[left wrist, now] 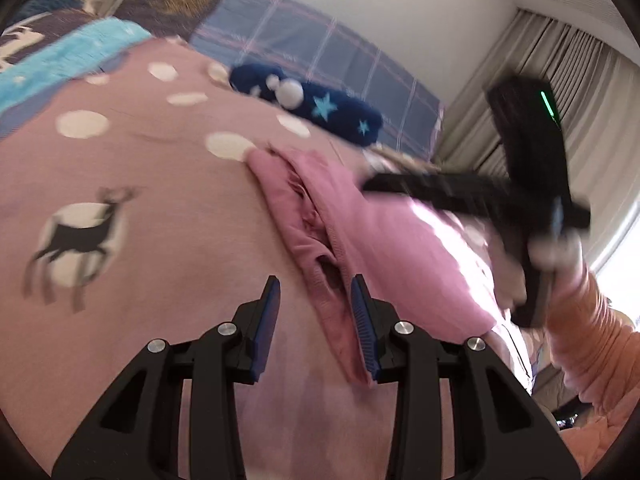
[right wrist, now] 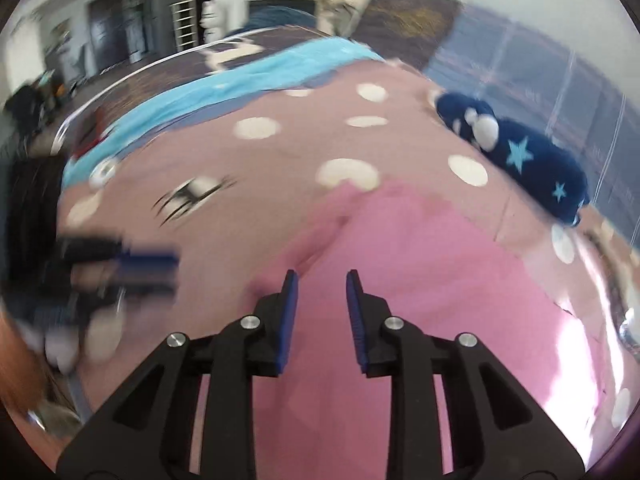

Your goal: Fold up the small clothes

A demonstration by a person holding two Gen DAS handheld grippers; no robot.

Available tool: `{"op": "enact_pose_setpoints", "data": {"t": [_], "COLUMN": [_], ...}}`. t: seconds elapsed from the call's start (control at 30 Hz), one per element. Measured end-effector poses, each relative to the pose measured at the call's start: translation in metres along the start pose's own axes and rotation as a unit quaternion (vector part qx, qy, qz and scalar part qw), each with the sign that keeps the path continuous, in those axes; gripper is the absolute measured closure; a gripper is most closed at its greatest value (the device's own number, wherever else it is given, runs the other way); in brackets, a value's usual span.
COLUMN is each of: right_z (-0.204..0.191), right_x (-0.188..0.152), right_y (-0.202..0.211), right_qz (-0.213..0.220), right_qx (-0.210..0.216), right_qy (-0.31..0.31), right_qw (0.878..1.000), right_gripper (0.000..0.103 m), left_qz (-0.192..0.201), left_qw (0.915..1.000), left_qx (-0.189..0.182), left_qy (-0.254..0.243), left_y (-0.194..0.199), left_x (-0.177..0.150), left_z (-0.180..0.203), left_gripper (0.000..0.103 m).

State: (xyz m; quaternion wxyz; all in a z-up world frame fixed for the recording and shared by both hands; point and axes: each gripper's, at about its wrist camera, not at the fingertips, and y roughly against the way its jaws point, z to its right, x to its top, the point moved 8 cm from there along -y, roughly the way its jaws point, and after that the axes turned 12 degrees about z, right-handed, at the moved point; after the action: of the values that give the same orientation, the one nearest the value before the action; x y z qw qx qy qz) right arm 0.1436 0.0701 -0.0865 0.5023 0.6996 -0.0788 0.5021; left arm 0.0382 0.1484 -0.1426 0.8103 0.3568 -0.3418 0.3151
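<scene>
A small pink garment [left wrist: 360,232] lies on a bed, spread over a dusty-pink blanket [left wrist: 160,184] printed with cream dots and a dark deer. In the left wrist view its gathered, ruffled edge runs from the far middle down toward the near centre, and the smoother pink cloth extends to the right. In the right wrist view the same garment [right wrist: 400,280] fills the near and right part of the scene, with a crease at its far left corner.

The left claw [left wrist: 316,292] has its jaws spread, the blue pads apart with nothing between them; the right pad sits just over the ruffled edge, the left pad over bare blanket. Whether either pad touches the cloth cannot be told. The right claw [right wrist: 322,288] is likewise spread and holds nothing, hanging over the near left part of the garment.

In the left wrist view the right claw's black body shows blurred at the right, above the garment, gripped by a hand in an orange sleeve [left wrist: 584,336]. In the right wrist view the left claw appears as a blurred dark shape with blue pads at the near left.

Farther off, a navy plush item [left wrist: 312,104] with light blue stars and white pompoms lies on the blanket. A turquoise cloth [right wrist: 248,80] runs along the far left edge, a plaid pillow [left wrist: 304,52] stands behind, and curtains [left wrist: 560,92] hang at the far right
</scene>
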Motion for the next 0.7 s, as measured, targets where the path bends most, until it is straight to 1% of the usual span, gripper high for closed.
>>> {"op": "enact_pose_setpoints", "data": {"t": [0.03, 0.1, 0.13, 0.17, 0.23, 0.3, 0.33, 0.37, 0.4, 0.43, 0.47, 0.5, 0.53, 0.57, 0.63, 0.67, 0.7], "right_z": [0.006, 0.013, 0.013, 0.009, 0.000, -0.007, -0.009, -0.011, -0.010, -0.010, -0.010, -0.009, -0.007, -0.005, -0.001, 0.003, 0.012], "right_x": [0.007, 0.021, 0.028, 0.032, 0.035, 0.036, 0.036, 0.032, 0.029, 0.024, 0.021, 0.023, 0.031, 0.042, 0.053, 0.053, 0.045], "right_y": [-0.010, -0.032, -0.043, -0.055, -0.071, -0.092, -0.100, -0.110, -0.119, -0.125, -0.132, -0.133, -0.130, -0.124, -0.120, -0.124, -0.138], "right_qz": [-0.006, -0.016, -0.019, -0.028, -0.040, -0.062, -0.069, -0.076, -0.083, -0.089, -0.092, -0.083, -0.062, -0.033, -0.006, -0.011, -0.033], "right_qx": [0.005, 0.006, 0.000, 0.002, 0.003, -0.003, -0.007, -0.018, -0.032, -0.042, -0.046, -0.045, -0.046, -0.049, -0.047, -0.046, -0.052], "right_qy": [-0.013, -0.016, -0.001, 0.015, 0.038, 0.063, 0.074, 0.092, 0.110, 0.120, 0.128, 0.122, 0.112, 0.103, 0.088, 0.080, 0.077], "right_qw": [1.000, 1.000, 1.000, 0.999, 0.998, 0.996, 0.995, 0.993, 0.990, 0.988, 0.986, 0.988, 0.991, 0.993, 0.995, 0.996, 0.995], "right_gripper": [0.078, 0.077, 0.074, 0.066, 0.063, 0.058, 0.047, 0.043, 0.043, 0.050, 0.091, 0.097, 0.099, 0.100, 0.101, 0.101, 0.101], "left_qz": [-0.019, -0.036, -0.039, -0.043, -0.046, -0.050, -0.049, -0.047, -0.046, -0.042, -0.041, -0.044, -0.038, -0.030, -0.019, -0.020, -0.028], "left_qw": [0.9998, 0.9993, 0.9992, 0.9990, 0.9989, 0.9987, 0.9986, 0.9986, 0.9986, 0.9988, 0.9988, 0.9984, 0.9983, 0.9986, 0.9994, 0.9993, 0.9987], "left_qx": [0.005, 0.006, 0.005, 0.006, 0.007, 0.005, 0.002, 0.001, 0.000, 0.003, 0.006, 0.001, 0.002, 0.005, 0.018, 0.028, 0.041], "left_qy": [-0.001, -0.006, -0.009, -0.010, -0.007, 0.012, 0.018, 0.022, 0.024, 0.025, 0.027, 0.035, 0.044, 0.044, 0.024, 0.012, 0.004], "left_y": [-0.012, -0.025, -0.028, -0.032, -0.037, -0.039, -0.039, -0.039, -0.039, -0.039, -0.039, -0.040, -0.039, -0.036, -0.032, -0.033, -0.035], "left_x": [-0.001, -0.003, -0.004, -0.003, -0.003, -0.004, -0.004, -0.004, -0.004, -0.003, -0.004, -0.004, -0.004, -0.002, 0.000, -0.001, -0.004], "left_z": [0.001, 0.006, 0.006, 0.007, 0.004, -0.002, -0.003, -0.004, -0.005, -0.006, -0.007, -0.008, -0.011, -0.011, -0.005, -0.003, -0.003], "left_gripper": [0.066, 0.066, 0.066, 0.066, 0.066, 0.066, 0.066, 0.066, 0.066, 0.071, 0.095, 0.098, 0.098, 0.098, 0.098, 0.098, 0.098]}}
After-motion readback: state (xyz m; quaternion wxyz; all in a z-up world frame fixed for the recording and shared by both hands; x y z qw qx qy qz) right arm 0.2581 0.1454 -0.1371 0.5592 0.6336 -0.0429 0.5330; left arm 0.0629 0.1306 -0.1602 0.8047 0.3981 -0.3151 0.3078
